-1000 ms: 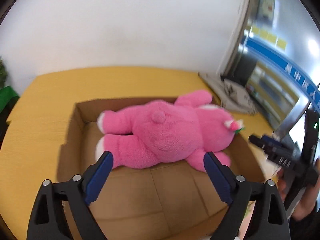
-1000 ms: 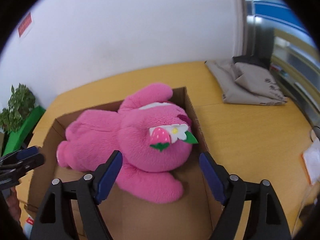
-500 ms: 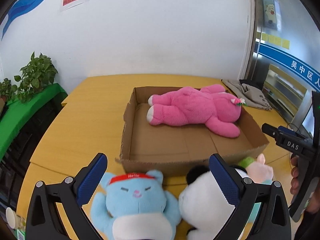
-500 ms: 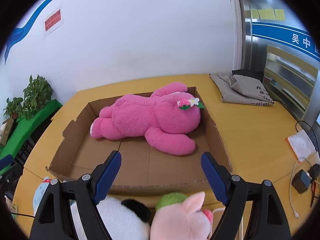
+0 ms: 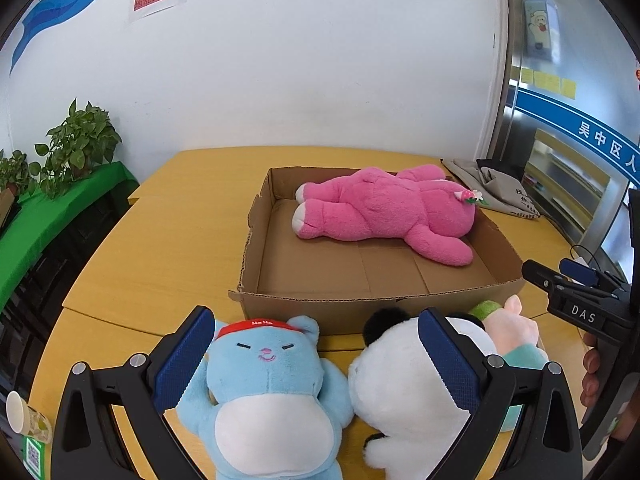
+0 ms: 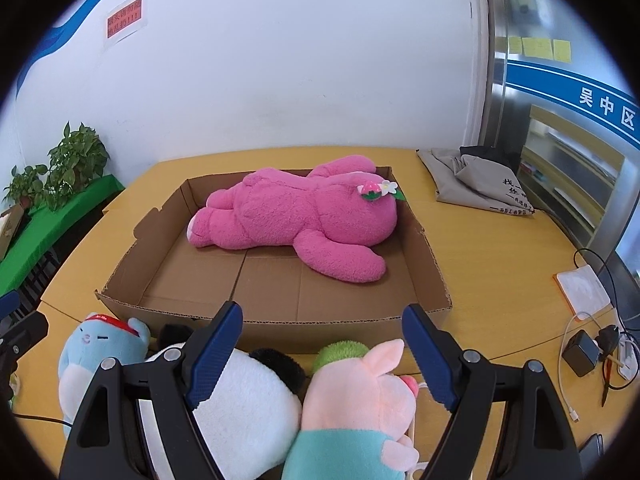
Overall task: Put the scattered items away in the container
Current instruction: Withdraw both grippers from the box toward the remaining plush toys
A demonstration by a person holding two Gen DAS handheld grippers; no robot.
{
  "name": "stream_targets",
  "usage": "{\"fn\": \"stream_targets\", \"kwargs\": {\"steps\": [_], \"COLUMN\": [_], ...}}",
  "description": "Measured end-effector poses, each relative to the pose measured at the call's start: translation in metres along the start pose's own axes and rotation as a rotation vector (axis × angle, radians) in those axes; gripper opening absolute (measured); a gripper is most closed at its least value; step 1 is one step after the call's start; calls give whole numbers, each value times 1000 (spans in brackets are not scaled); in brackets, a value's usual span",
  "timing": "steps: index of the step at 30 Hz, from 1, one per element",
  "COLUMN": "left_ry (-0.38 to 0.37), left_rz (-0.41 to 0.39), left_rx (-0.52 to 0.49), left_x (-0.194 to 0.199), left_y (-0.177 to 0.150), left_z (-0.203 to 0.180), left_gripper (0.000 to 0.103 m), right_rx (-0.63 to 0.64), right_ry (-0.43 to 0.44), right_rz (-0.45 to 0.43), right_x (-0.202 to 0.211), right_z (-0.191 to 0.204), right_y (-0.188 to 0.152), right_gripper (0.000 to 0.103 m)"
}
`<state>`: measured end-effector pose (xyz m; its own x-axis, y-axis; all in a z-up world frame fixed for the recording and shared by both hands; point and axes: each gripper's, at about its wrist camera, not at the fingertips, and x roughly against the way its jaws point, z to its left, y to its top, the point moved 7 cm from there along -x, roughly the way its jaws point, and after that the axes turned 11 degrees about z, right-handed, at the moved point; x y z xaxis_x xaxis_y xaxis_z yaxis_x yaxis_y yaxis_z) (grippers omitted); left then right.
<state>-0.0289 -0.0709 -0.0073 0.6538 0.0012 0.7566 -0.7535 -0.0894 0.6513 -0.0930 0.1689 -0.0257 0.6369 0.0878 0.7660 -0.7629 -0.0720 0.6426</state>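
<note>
A pink plush bear (image 5: 384,212) (image 6: 296,216) lies face down in the far half of a shallow cardboard box (image 5: 260,240) (image 6: 132,256) on the yellow table. In front of the box lie a blue plush (image 5: 264,392) (image 6: 96,348), a white and black panda plush (image 5: 404,392) (image 6: 244,404) and a pink pig plush (image 5: 512,328) (image 6: 360,388). My left gripper (image 5: 316,356) is open and empty above the blue plush and the panda. My right gripper (image 6: 320,356) is open and empty above the panda and the pig.
A grey cloth bag (image 6: 476,176) lies at the table's far right. A white pad (image 6: 580,288), a charger and cables (image 6: 592,344) sit at the right edge. A paper cup (image 5: 24,420) stands at the near left. Potted plants (image 5: 76,144) stand on a green shelf at the left.
Both grippers have pulled back and up from the box, away from the pink bear. The three plush toys in front of the box have come into view below them.
</note>
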Motion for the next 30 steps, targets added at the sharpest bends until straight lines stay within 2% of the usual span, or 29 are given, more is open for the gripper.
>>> {"fn": "stream_targets", "kwargs": {"steps": [15,30], "left_ry": [21,-14], "left_rz": [23,49], "left_rx": [-18,-49], "left_x": [-7,-18], "left_y": [-10,-16], "left_z": [-4,-25], "left_gripper": [103,103], "right_rx": [32,17], "right_ry": [-23,-38], "right_rz": [38,44], "right_x": [-5,-3], "right_z": [5,-4], "right_y": [-21,-25], "right_gripper": [82,82]}}
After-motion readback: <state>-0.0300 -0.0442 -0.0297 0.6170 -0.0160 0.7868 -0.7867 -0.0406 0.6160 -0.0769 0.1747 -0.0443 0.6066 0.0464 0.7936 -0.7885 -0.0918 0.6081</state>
